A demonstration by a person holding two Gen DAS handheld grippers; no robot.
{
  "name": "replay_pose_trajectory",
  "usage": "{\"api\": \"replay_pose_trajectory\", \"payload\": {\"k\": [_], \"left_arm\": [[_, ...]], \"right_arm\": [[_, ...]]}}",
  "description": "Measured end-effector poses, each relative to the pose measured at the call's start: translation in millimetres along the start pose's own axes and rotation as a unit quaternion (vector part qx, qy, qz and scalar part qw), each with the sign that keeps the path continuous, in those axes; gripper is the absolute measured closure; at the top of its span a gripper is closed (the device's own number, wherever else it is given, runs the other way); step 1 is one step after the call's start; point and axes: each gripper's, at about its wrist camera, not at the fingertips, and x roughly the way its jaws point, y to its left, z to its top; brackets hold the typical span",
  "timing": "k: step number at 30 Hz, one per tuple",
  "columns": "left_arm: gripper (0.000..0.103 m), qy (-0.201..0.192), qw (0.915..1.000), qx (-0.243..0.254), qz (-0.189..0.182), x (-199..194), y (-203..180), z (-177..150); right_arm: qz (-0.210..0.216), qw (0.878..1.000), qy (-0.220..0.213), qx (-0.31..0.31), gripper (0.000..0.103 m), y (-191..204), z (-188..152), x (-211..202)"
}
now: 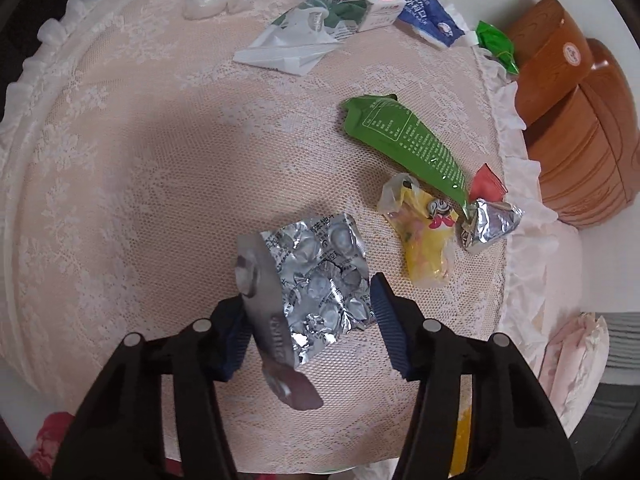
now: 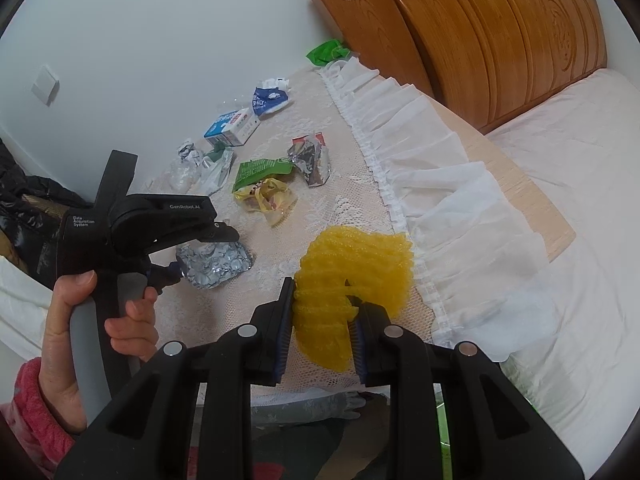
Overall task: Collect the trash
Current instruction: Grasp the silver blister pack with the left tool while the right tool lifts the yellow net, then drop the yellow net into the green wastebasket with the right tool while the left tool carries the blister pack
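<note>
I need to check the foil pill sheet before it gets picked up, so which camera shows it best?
The left wrist view: the foil pill sheet fills the centre, blisters clear, between the left gripper's fingers. The right wrist view shows it smaller, from the side, partly hidden behind that gripper.

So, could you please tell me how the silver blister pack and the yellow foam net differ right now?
The blister pack is crinkled silver foil; the foam net is soft yellow mesh. The blister pack sits on the lace cloth between the left gripper's jaws, which do not yet pinch it; the foam net is clamped in the right gripper. The pack is flattish, the net bunched. Both are trash.
</note>
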Motion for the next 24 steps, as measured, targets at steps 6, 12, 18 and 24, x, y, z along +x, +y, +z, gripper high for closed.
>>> {"api": "replay_pose_trajectory", "payload": {"k": [6, 12, 18, 24], "left_arm": [[0.049, -0.011, 0.9917, 0.128, -0.007, -25, 6, -14], [0.049, -0.026, 0.9587, 0.283, 0.003, -57, -6, -64], [0.049, -0.034, 0.9230, 0.382, -0.036, -72, -40, -113], [0.049, -0.035, 0.8980, 0.435, -0.053, -74, -68, -154]], "right_arm": [[-0.019, 1.000, -0.010, -0.005, 0.077, 15, -8, -3], [-0.056, 0.998, -0.016, -0.006, 0.077, 21, -31, -22], [-0.095, 0.995, -0.020, 0.012, 0.077, 13, -60, -53], [-0.132, 0.990, -0.025, 0.051, 0.077, -16, -94, -81]]}}
